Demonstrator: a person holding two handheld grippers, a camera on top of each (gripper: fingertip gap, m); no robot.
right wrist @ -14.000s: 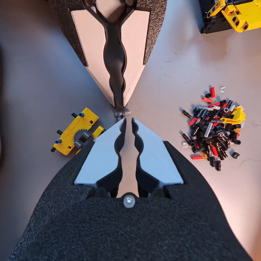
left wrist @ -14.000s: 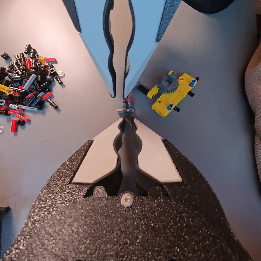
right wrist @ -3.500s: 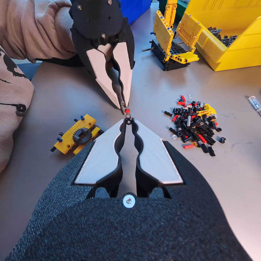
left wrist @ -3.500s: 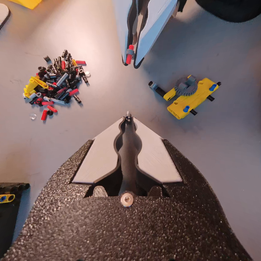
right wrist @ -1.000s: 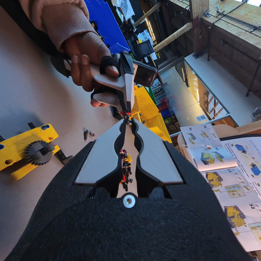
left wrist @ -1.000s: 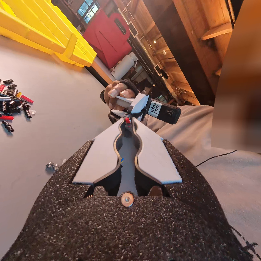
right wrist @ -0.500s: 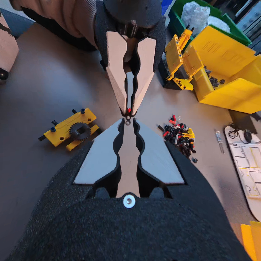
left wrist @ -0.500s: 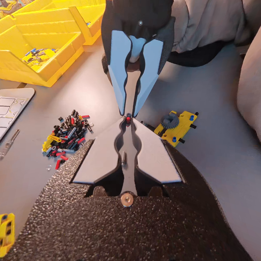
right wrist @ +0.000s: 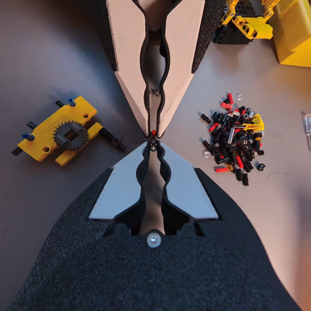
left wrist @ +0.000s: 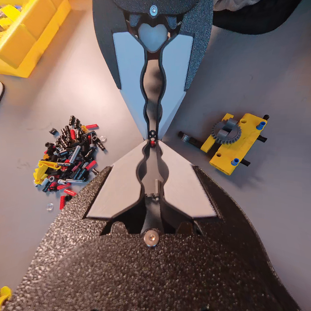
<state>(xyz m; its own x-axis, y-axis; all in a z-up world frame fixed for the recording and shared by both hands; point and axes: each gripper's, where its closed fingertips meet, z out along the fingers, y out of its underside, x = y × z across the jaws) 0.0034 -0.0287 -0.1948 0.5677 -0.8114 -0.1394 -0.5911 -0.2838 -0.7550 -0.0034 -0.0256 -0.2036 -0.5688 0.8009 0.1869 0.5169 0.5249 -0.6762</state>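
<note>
Tip to tip, the two grippers meet above the grey tabletop (left wrist: 252,70). Pinched between the left gripper (left wrist: 152,144)'s grey fingers is a small red plastic pin (left wrist: 152,143), while the right gripper (right wrist: 153,146)'s pale blue-grey fingers are clamped on a small black two-hole plastic connector (right wrist: 153,145); pin and connector touch end to end. On the table beneath the left gripper's fingers, seen through their gap, lies a small grey plastic axle piece (left wrist: 156,190). Well off to the right gripper's left lies a yellow brick assembly with a dark grey toothed gear and blue pegs (right wrist: 57,130). Off to its right sits a heap of small black, red and grey plastic pins (right wrist: 235,139). Beyond that heap, past the left gripper's body, stand a yellow-and-black brick model (right wrist: 242,20) and a yellow plastic bin (right wrist: 292,42).
</note>
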